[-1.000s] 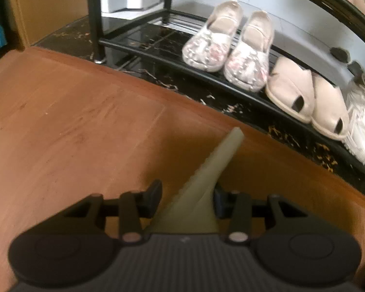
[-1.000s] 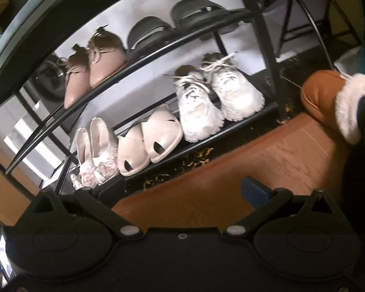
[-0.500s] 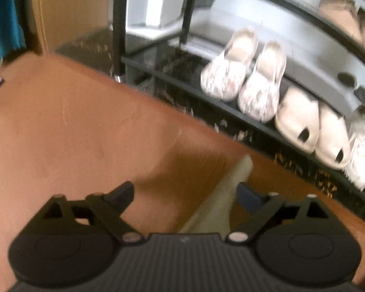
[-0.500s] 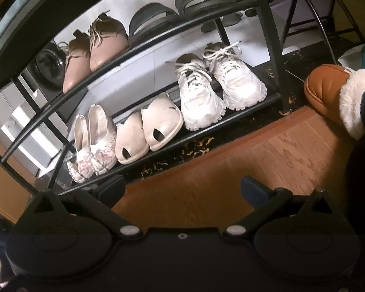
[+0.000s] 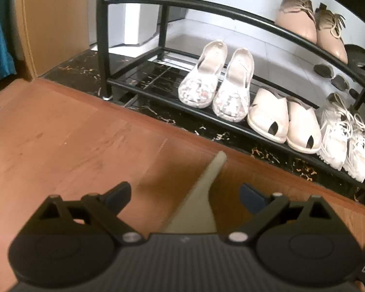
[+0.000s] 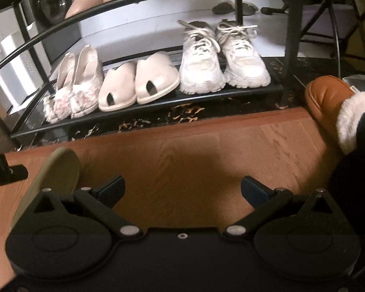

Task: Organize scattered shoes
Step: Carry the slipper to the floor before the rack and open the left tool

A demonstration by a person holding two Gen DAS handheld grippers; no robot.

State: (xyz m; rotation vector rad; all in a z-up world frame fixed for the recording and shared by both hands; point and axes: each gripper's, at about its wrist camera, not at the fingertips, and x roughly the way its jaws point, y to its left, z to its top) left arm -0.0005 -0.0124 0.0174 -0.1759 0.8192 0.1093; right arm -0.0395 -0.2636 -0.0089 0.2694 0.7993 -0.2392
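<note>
Looking at the floor: a reddish-brown wooden floor (image 5: pixel 60 133) is seen under both grippers, with a dark speckled strip along the rack.
Left gripper (image 5: pixel 185 192): fingers are spread wide apart; nothing is gripped.
Loose shoe: an olive-green flat slipper (image 5: pixel 202 194) is seen edge-on between the left fingers, touched by neither; from the right wrist view its sole shows lying on the floor, just left of that gripper.
Right gripper (image 6: pixel 182 189): fingers are also held wide open, over bare floor, nothing held.
Rack: a black metal-wire shoe rack (image 6: pixel 143 119) is stood just past the wood.
Bottom shelf, left to right: pale floral slip-on flats (image 6: pixel 73 92), cream peep-toe slip-ons (image 6: pixel 138 85), chunky white lace-up sneakers (image 6: pixel 223 65), all paired toes-out.
Upper shelf: tan pointed lace-up shoes (image 5: pixel 311 22) are parked there.
Far right: a tan leather slipper with white fur lining (image 6: pixel 340 104) is seen on the floor beside the rack's leg.
</note>
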